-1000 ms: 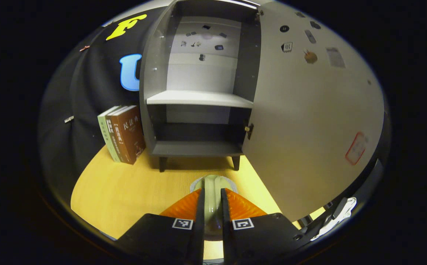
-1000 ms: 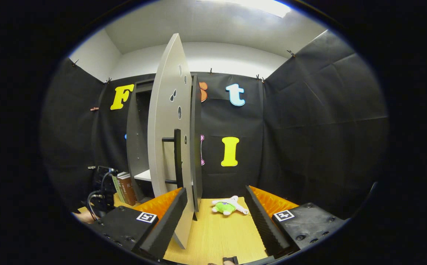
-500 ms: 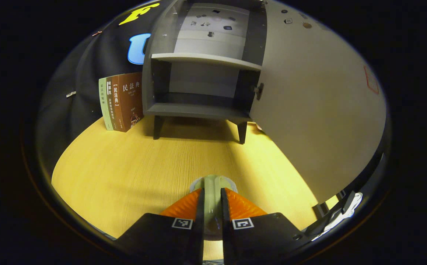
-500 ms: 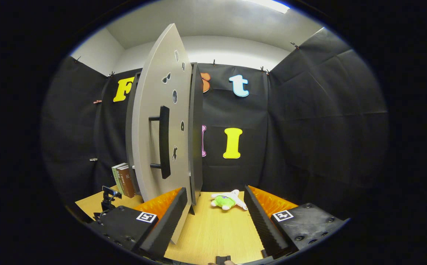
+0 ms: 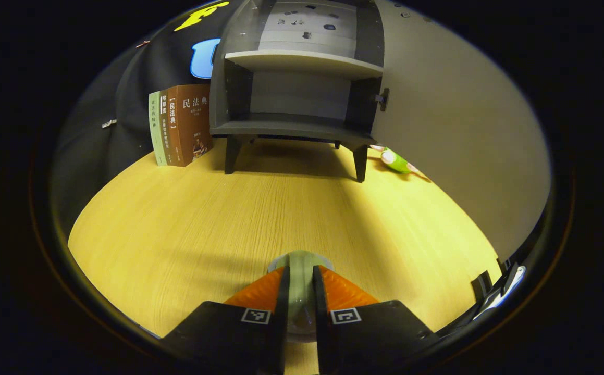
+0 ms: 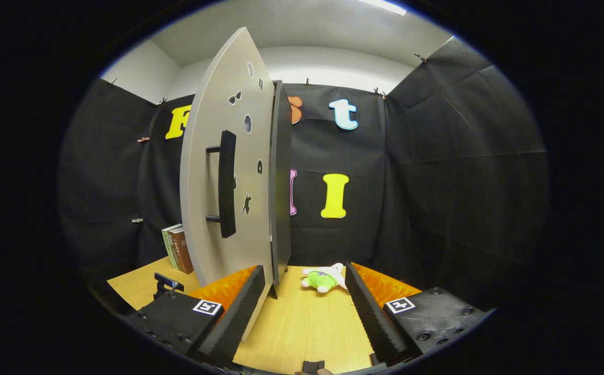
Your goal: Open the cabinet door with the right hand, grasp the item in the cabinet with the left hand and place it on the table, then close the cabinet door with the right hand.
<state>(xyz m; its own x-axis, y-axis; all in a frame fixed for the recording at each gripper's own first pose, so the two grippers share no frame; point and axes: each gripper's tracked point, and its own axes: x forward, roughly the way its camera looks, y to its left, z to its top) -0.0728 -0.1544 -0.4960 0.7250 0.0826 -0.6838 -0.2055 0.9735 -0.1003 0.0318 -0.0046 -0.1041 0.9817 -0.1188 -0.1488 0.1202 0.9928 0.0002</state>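
My left gripper [image 5: 300,284] clamps a pale green cup [image 5: 299,291] low over the yellow wooden table [image 5: 187,224], while my right gripper [image 6: 304,299] stands open beside the grey cabinet door [image 6: 205,172].

Black cloth walls [image 6: 453,172] close in the booth around a pale wooden table [image 5: 218,224], with books [image 5: 179,125] standing at its back, under a white ceiling [image 6: 302,31] with a bright lamp [image 6: 385,6].

- One cabinet [image 5: 296,94] on the table [image 5: 229,219], with one door [image 6: 229,172] and one door handle [image 6: 227,190].
- Three books [image 5: 179,125] just left of the cabinet.
- One plush toy [image 6: 322,278] right of the cabinet.
- One pale green item [image 5: 299,291] in front of the cabinet.
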